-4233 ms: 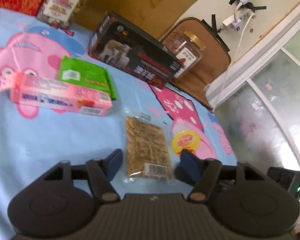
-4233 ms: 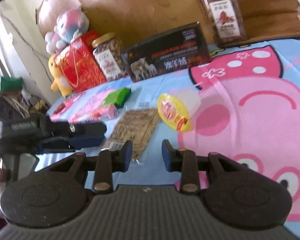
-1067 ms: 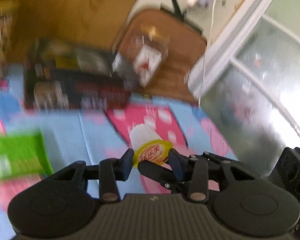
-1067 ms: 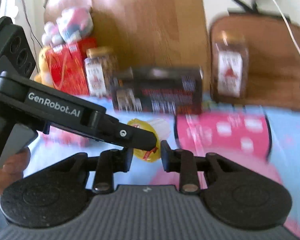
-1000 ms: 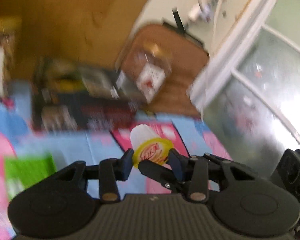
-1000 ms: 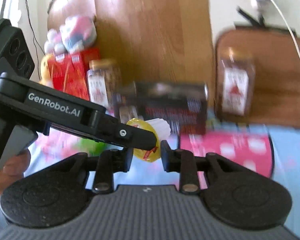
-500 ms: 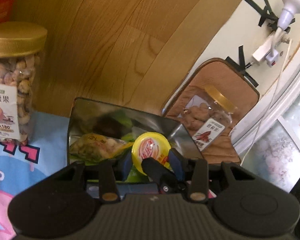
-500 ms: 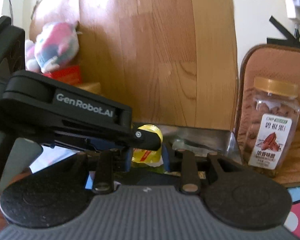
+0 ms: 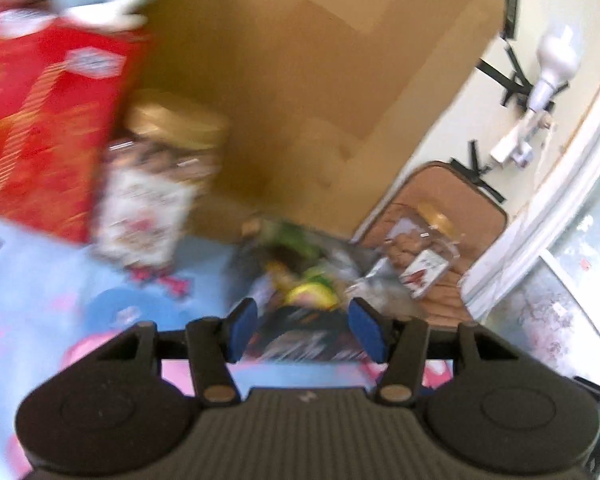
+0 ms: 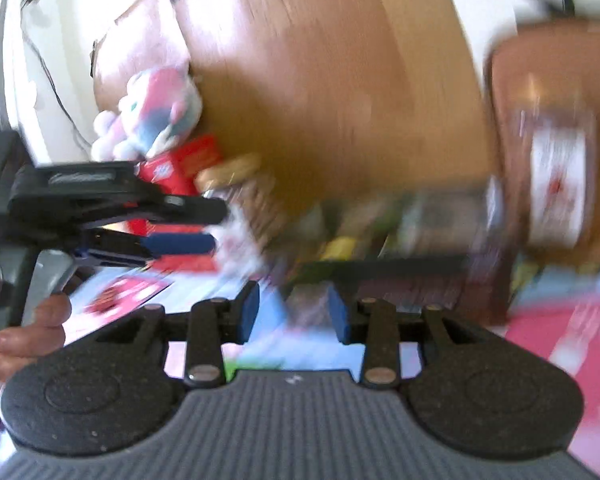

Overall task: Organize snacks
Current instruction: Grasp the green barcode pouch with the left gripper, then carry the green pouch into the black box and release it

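A yellow cup (image 9: 311,295) lies in the dark box (image 9: 300,336). Left of the box, a gold-lidded jar (image 9: 152,196) stands beside a red carton (image 9: 40,120). The fingers (image 9: 242,330) have blue pads.

The yellow-lidded snack cup (image 9: 311,295) lies inside the open dark snack box (image 9: 300,332), among green and yellow packets. The box stands on the bed by the headboard edge; blur hides finer detail.
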